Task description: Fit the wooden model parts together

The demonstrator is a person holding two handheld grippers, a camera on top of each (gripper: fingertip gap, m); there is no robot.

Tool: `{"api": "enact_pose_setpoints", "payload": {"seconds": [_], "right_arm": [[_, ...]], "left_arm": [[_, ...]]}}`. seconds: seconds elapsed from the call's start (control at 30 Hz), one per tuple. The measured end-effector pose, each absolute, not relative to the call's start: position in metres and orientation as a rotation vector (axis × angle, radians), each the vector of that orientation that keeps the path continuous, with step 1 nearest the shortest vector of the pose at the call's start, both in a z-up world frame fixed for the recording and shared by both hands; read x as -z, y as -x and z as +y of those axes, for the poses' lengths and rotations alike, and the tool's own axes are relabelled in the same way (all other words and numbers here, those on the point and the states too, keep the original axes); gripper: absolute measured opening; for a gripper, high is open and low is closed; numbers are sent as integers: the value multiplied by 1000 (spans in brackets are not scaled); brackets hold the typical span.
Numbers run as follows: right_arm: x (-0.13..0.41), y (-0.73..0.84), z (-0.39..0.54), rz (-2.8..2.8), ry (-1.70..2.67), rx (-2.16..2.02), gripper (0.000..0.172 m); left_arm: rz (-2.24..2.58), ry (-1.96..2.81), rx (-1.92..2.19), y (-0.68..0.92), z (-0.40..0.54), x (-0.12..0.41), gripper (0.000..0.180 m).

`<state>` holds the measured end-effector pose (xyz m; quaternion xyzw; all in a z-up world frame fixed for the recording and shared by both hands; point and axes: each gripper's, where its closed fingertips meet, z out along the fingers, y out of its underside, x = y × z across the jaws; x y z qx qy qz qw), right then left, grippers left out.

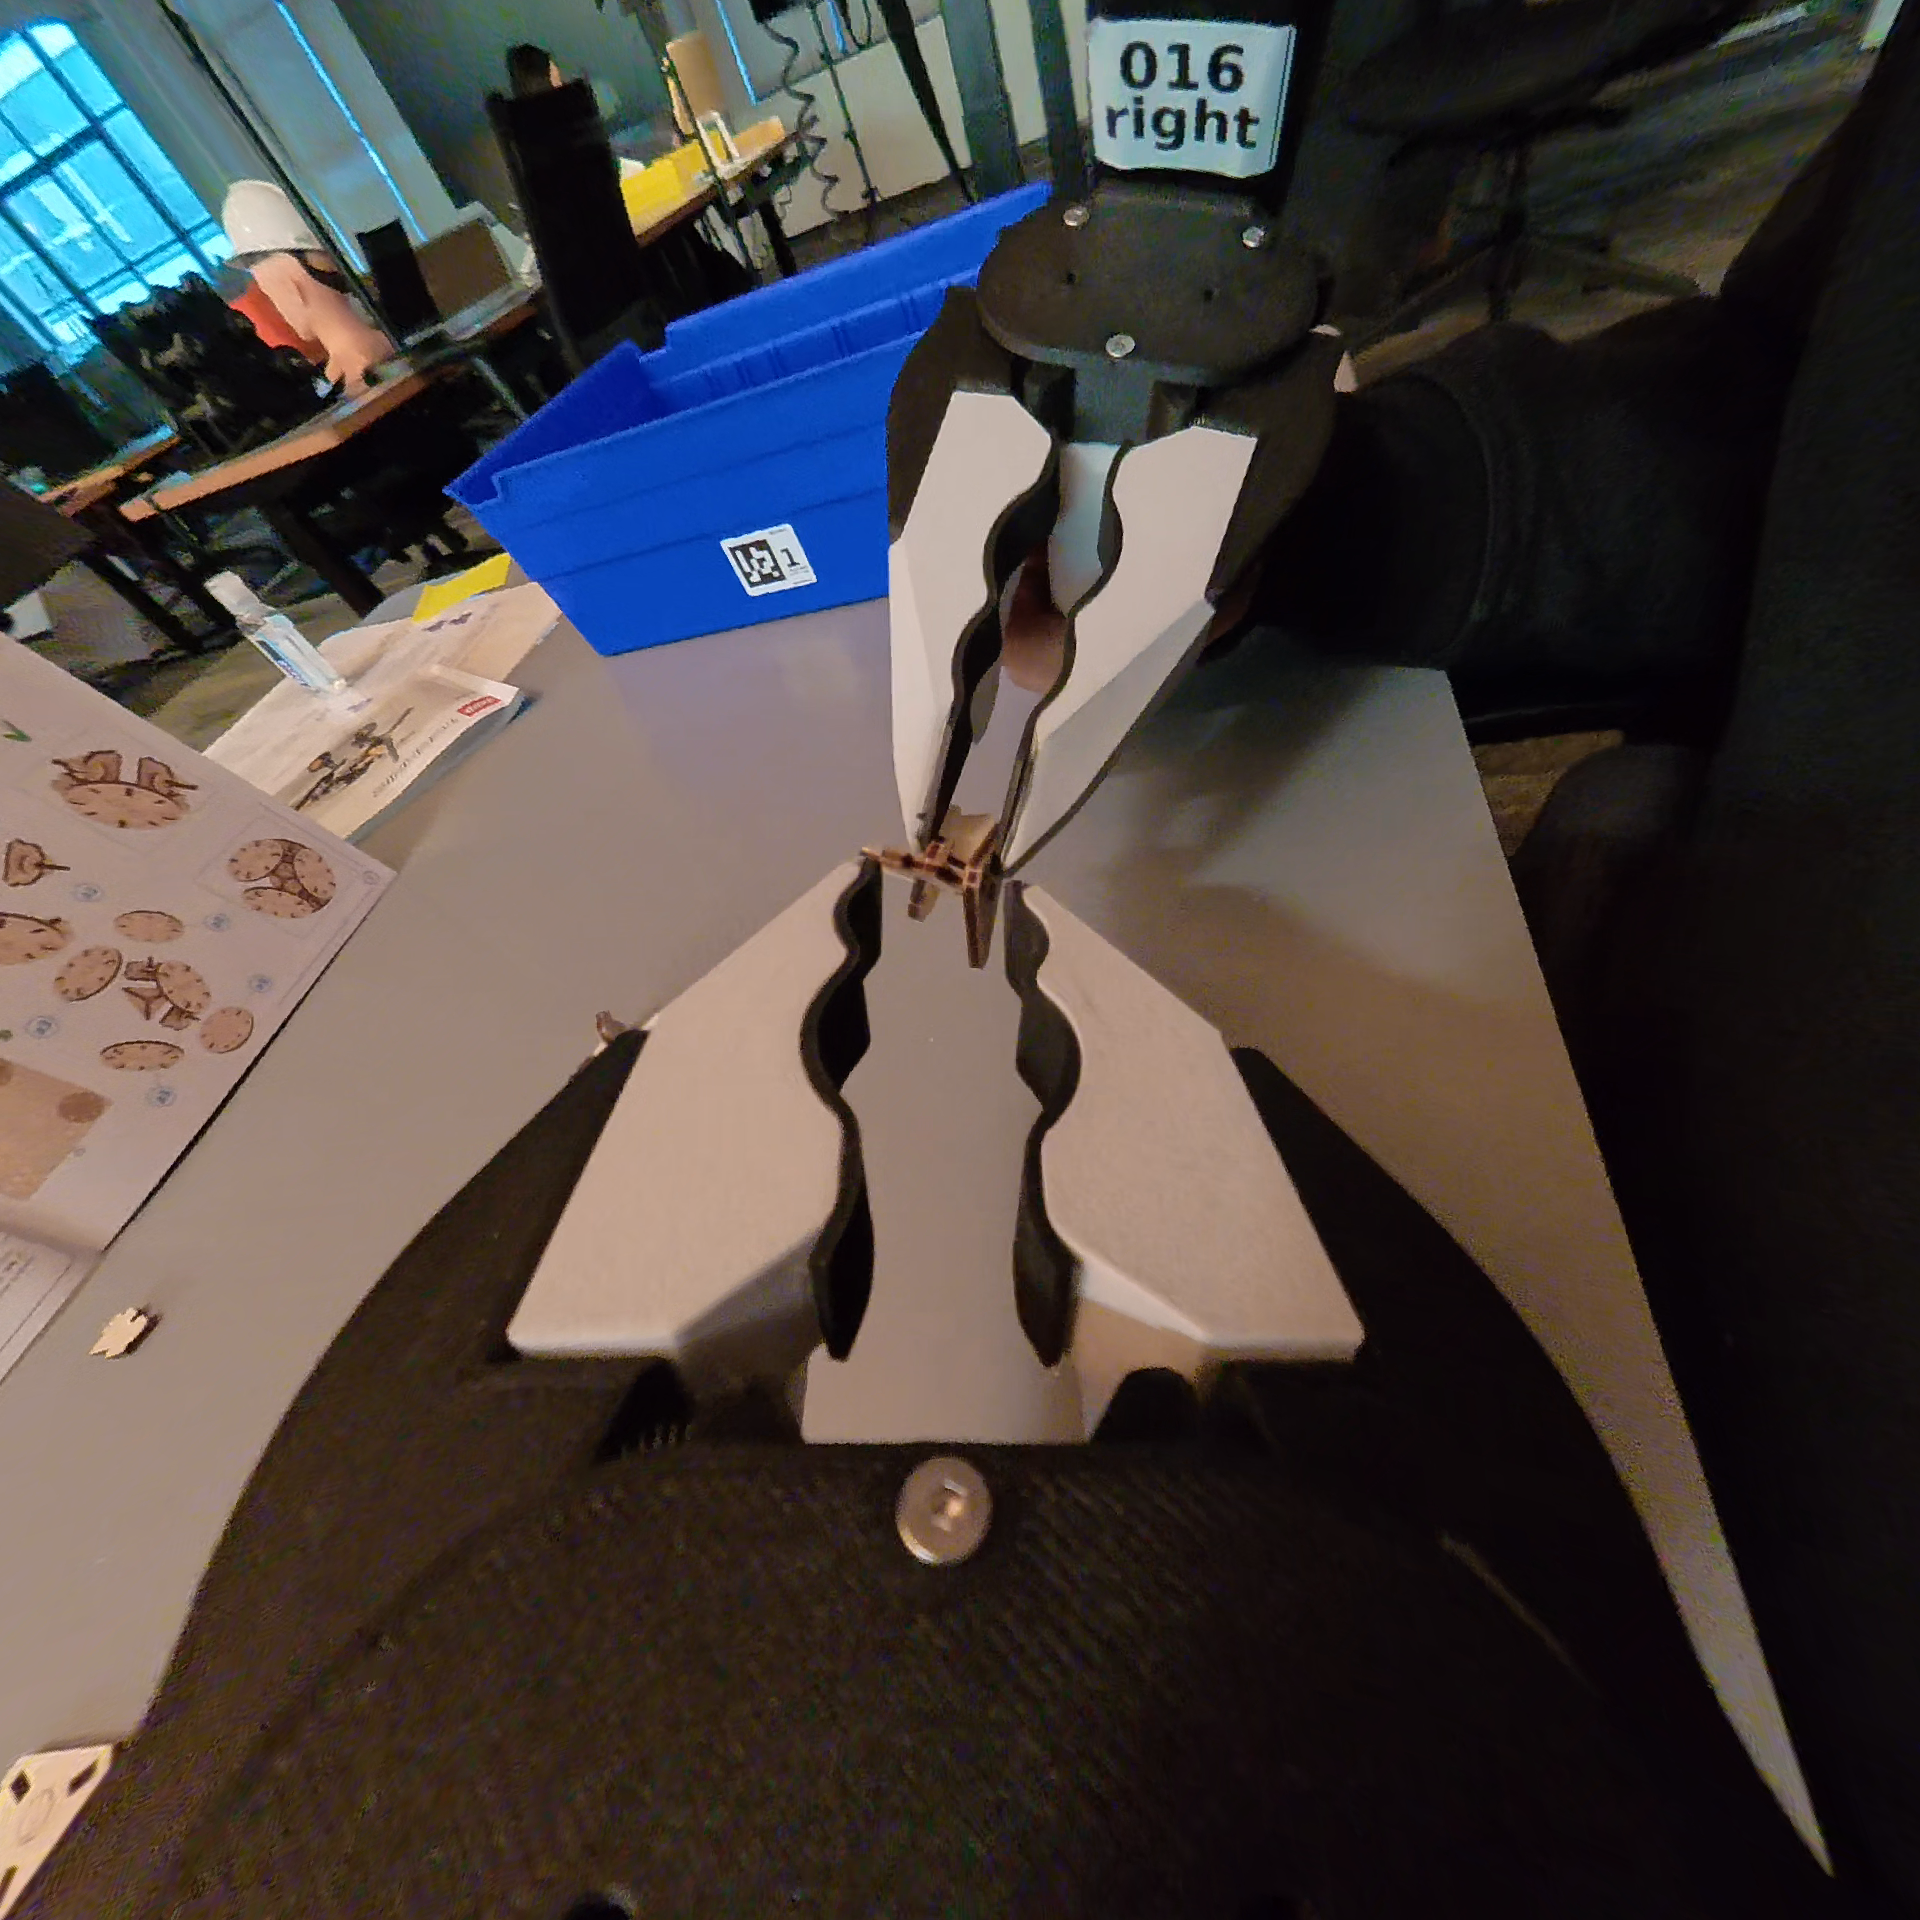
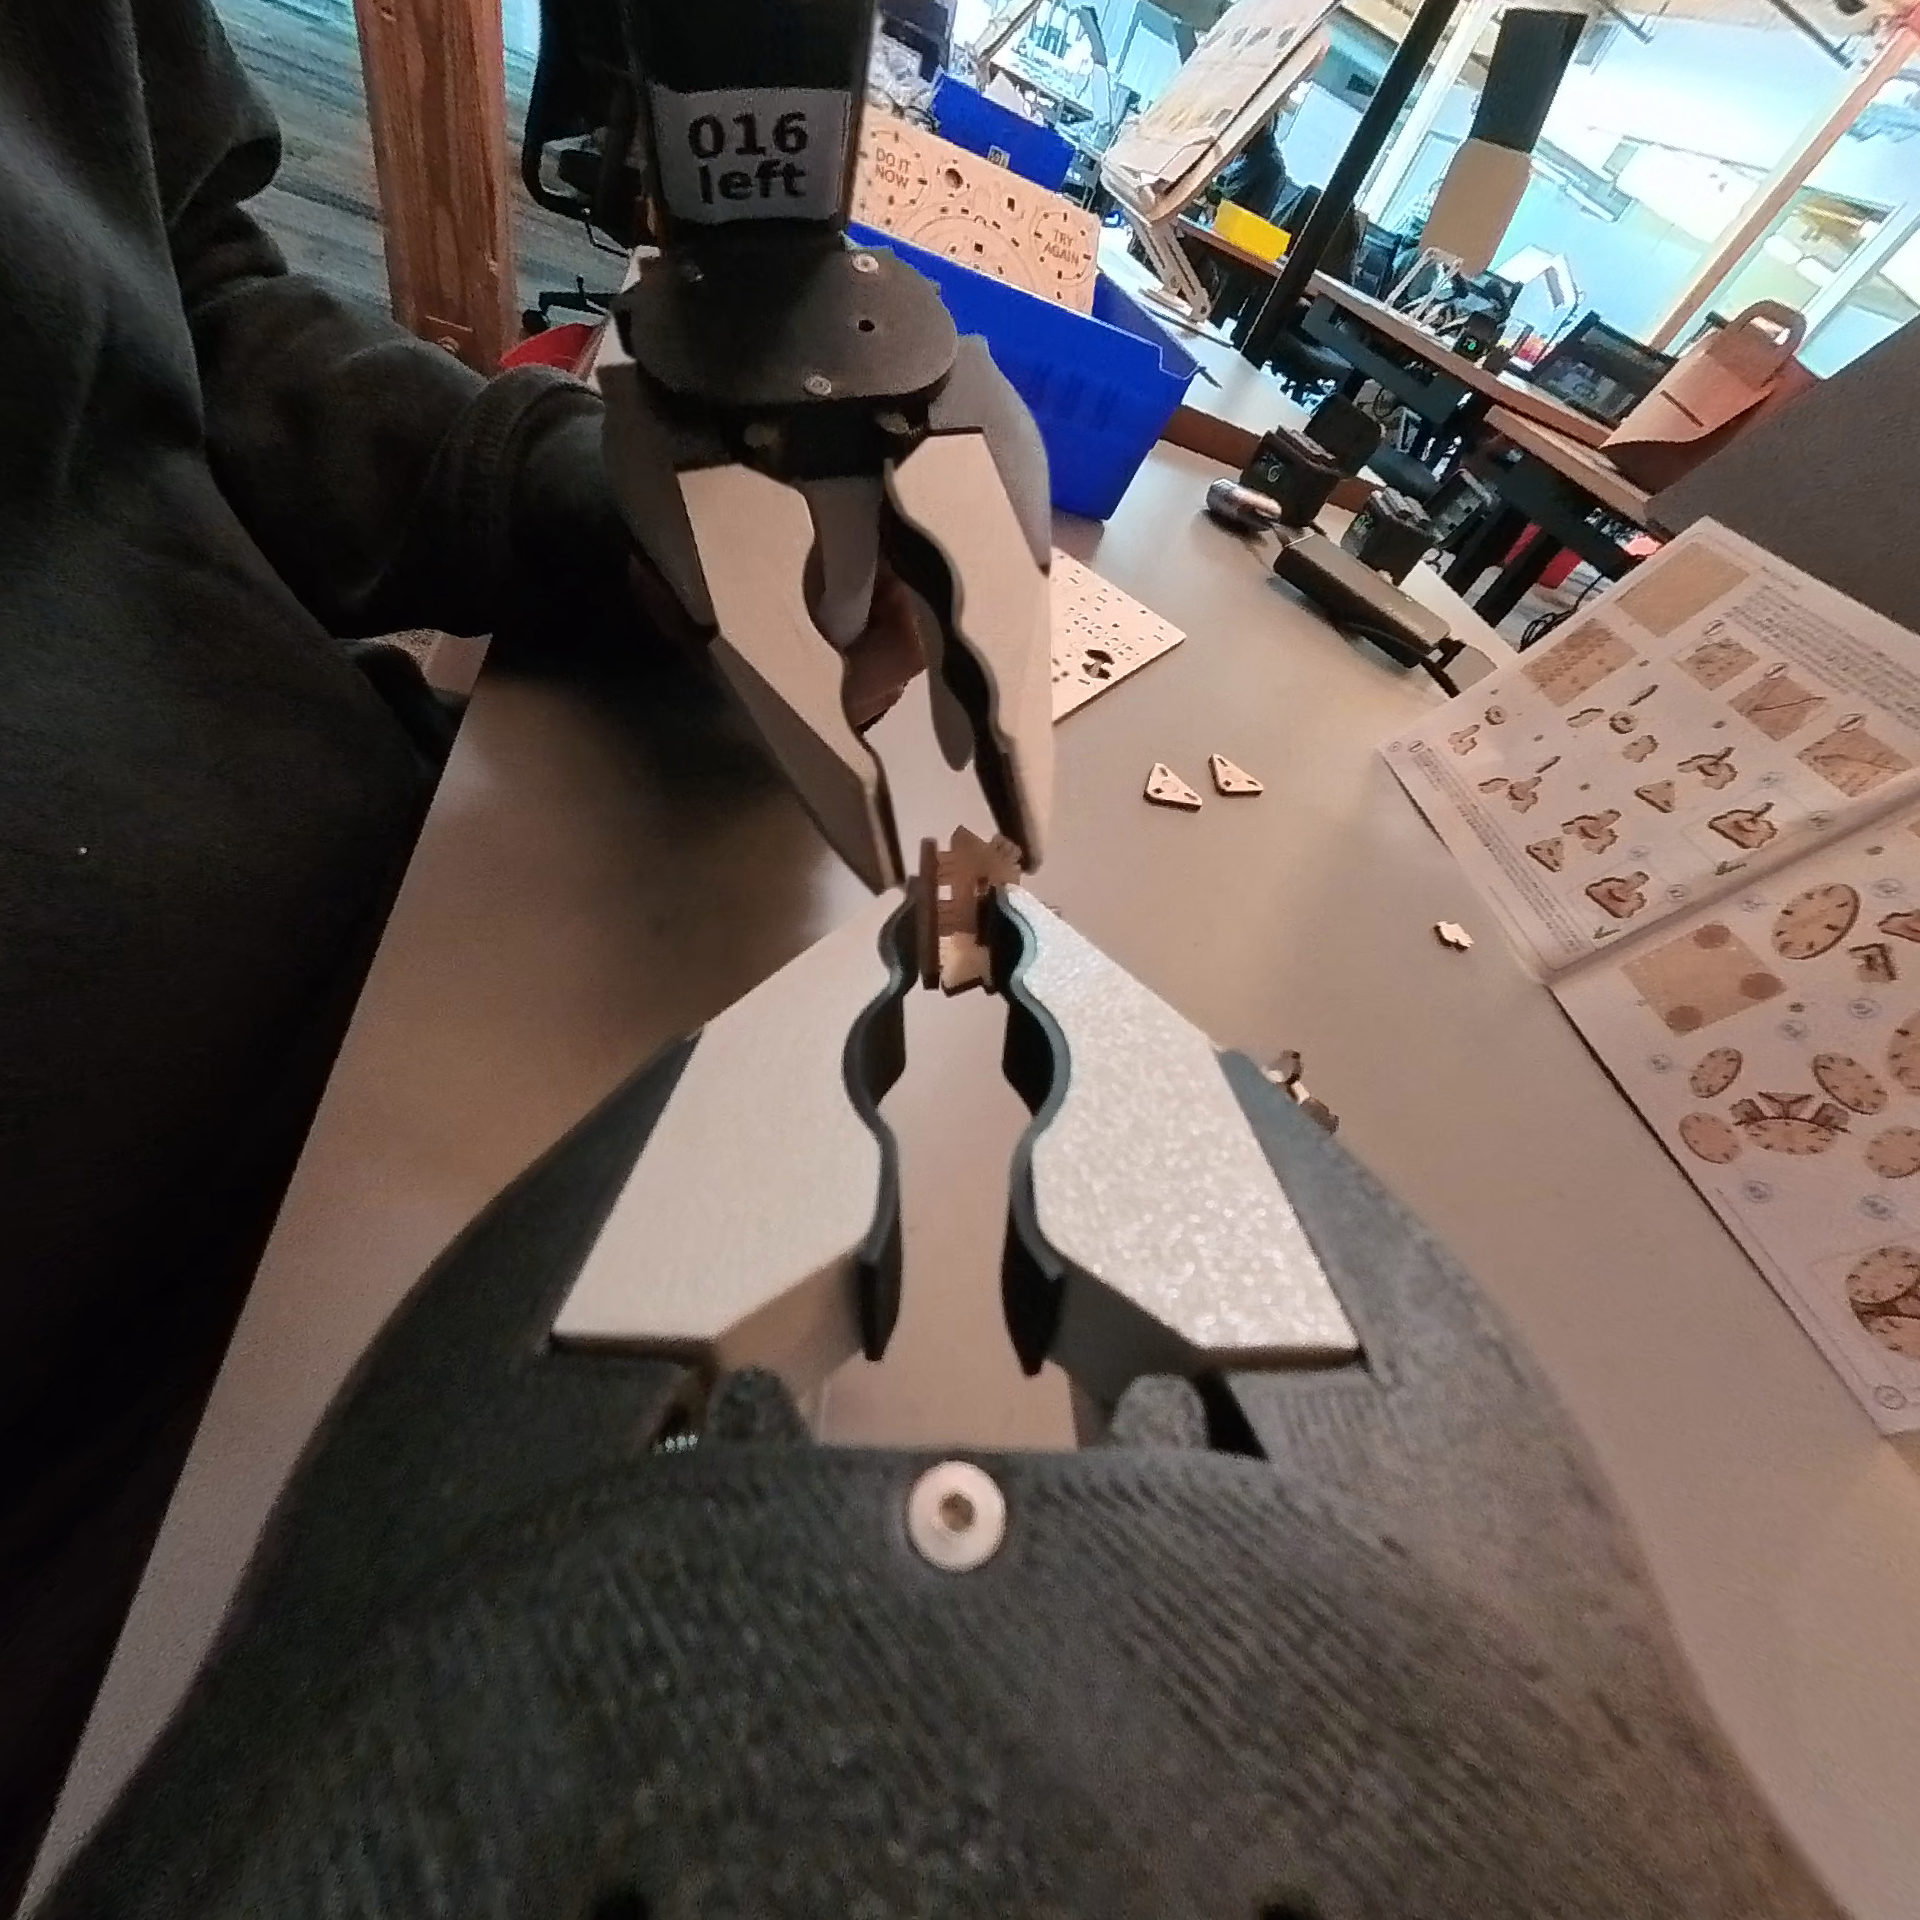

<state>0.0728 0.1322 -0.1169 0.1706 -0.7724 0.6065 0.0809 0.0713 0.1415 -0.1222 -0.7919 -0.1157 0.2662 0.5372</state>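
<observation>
My right tool (image 2: 951, 935) grips a small wooden puzzle assembly (image 2: 951, 914) above the bench (image 2: 1247, 935); my left tool (image 1: 940, 894) stands open just beside it.

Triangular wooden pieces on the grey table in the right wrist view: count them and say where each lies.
2. One flat triangular wooden piece lies on the grey table, beyond the grippers; the second sits just right of it, apart. Others may be hidden behind the grippers.
</observation>
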Motion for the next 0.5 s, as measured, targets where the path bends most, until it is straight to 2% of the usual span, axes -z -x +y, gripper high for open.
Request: {"api": "enact_pose_setpoints", "payload": {"seconds": [0.2, 0.5], "right_arm": [[123, -71, 133, -2329, -514, -1773, 11], [125, -69, 133, -2342, -506, -1768, 10]], "left_arm": [[-269, 1928, -653, -70, 142, 129, 10], [-268, 1954, -685, -68, 142, 132, 11]]}}
